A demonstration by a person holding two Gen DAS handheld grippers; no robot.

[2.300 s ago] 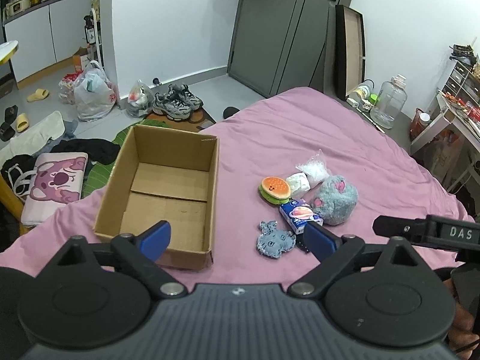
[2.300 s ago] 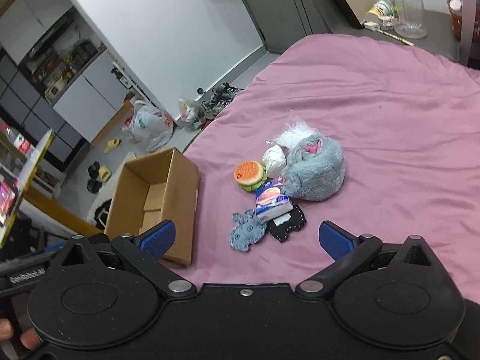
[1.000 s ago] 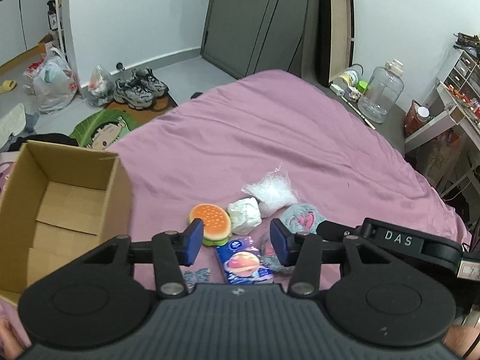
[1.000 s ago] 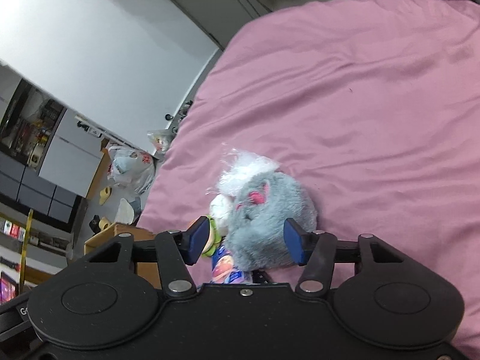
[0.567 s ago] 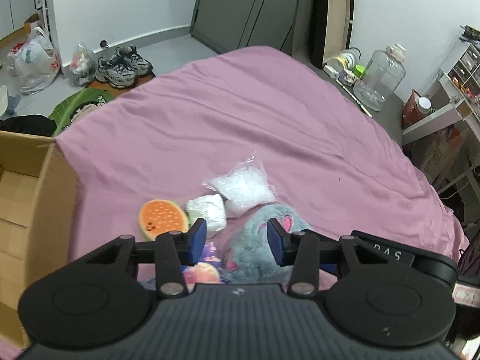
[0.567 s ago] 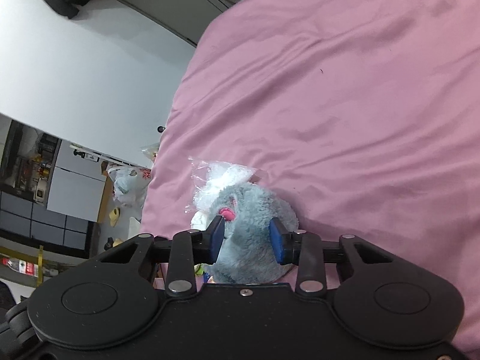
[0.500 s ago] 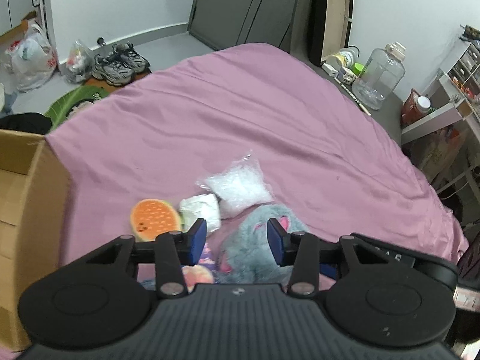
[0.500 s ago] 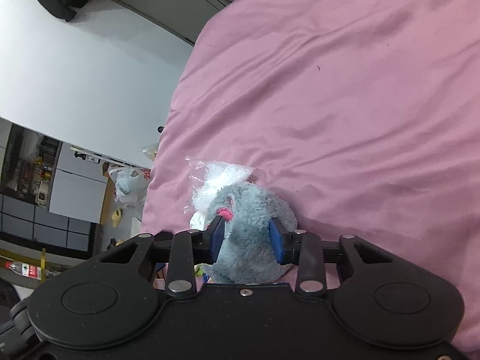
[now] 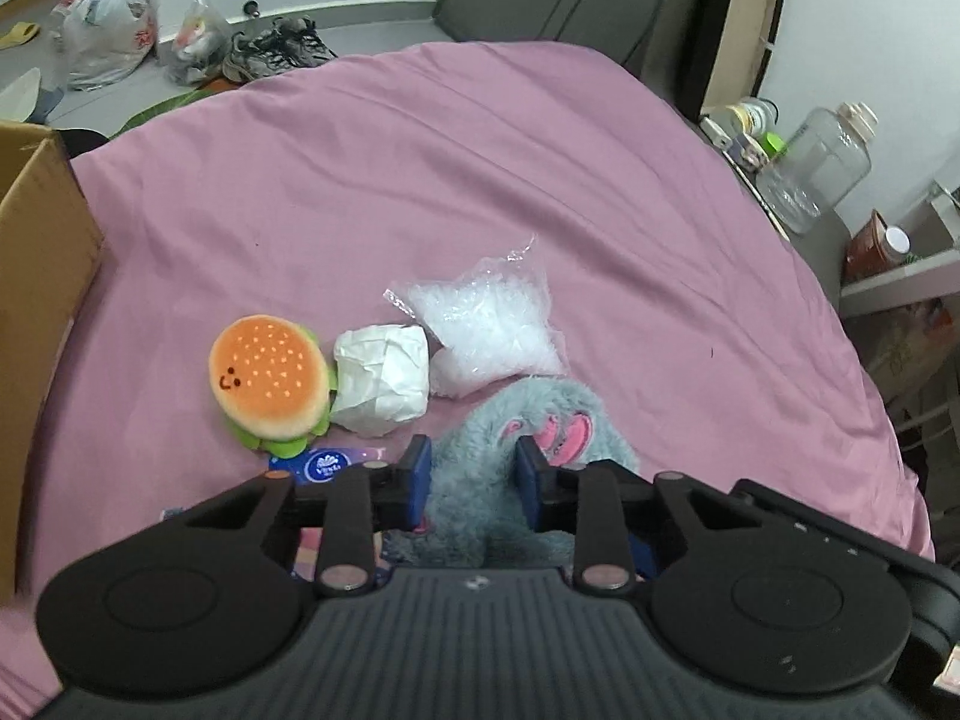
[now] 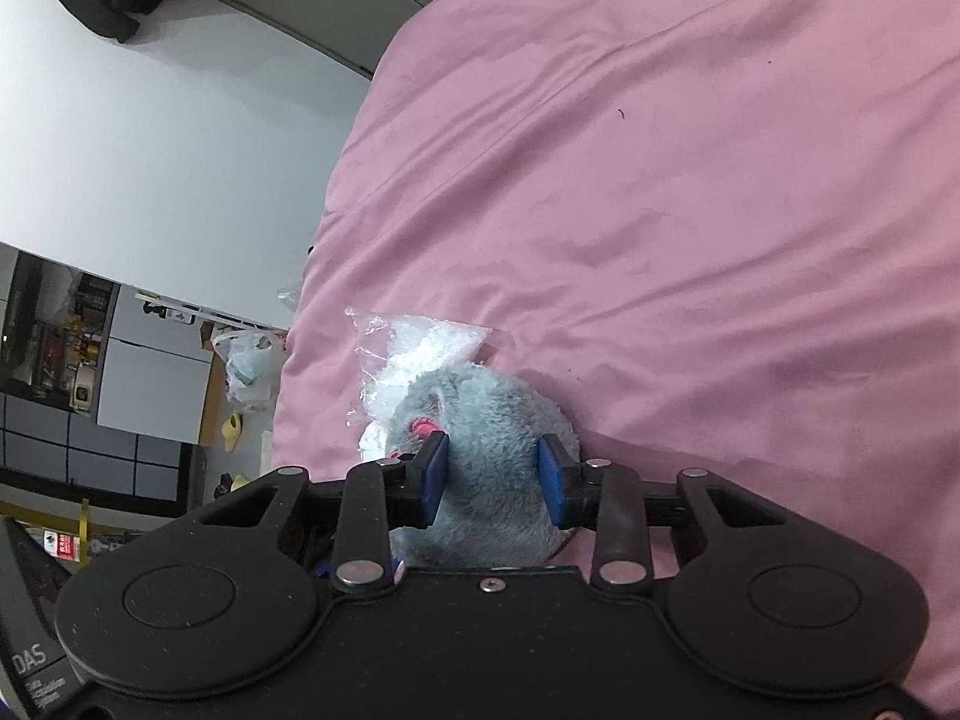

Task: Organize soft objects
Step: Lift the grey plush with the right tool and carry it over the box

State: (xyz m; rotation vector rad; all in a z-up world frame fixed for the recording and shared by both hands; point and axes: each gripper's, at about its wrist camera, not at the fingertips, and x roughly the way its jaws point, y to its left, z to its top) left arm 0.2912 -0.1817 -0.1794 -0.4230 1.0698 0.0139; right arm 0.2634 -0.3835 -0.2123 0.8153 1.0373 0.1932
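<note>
Both wrist views close, angled down, sharing grey plush (image 9: 480, 480).

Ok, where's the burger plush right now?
In the left wrist view, the burger plush lies left of centre on the pink bedsheet, touching the crumpled white packet.

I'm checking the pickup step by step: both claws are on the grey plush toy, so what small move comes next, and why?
Probably finish the squeeze, then lift straight up. The left claw and right claw are both closing with the grey plush toy between their pads, fur bulging. It lies against the clear bag, so rising vertically should avoid dragging it before heading to the cardboard box.
</note>
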